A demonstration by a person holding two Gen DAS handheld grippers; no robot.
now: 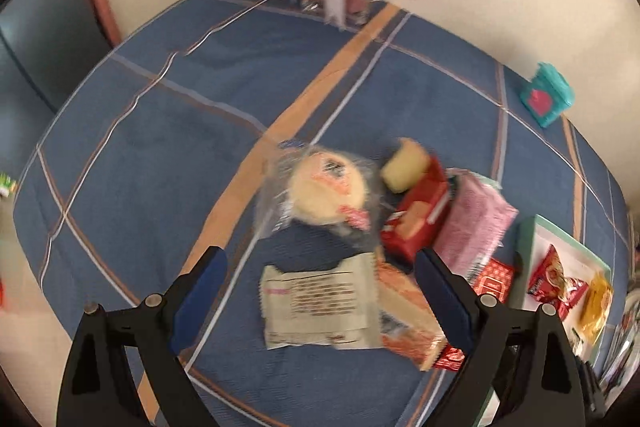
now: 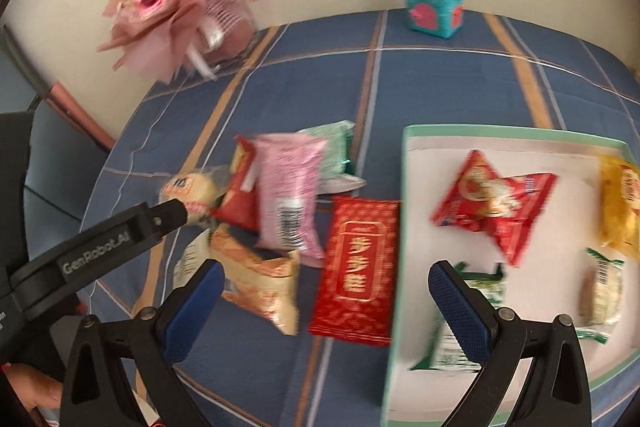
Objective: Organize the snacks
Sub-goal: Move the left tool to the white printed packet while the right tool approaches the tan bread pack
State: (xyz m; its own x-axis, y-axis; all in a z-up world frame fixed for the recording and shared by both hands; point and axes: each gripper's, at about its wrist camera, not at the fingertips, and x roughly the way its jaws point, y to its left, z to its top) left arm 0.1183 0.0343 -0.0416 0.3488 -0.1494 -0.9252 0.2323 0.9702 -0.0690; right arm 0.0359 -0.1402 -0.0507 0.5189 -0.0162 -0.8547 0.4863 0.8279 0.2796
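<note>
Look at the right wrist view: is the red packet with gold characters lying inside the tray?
No, the red packet with gold characters lies on the blue tablecloth, just outside the tray.

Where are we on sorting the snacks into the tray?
Done: a red crinkled packet, a yellow packet and two green-and-white packets lie in the mint-rimmed white tray. In hand: nothing; left gripper and right gripper both have open jaws. Left: the pile on the blue cloth, including the red flat packet with gold lettering and pink packet.
</note>
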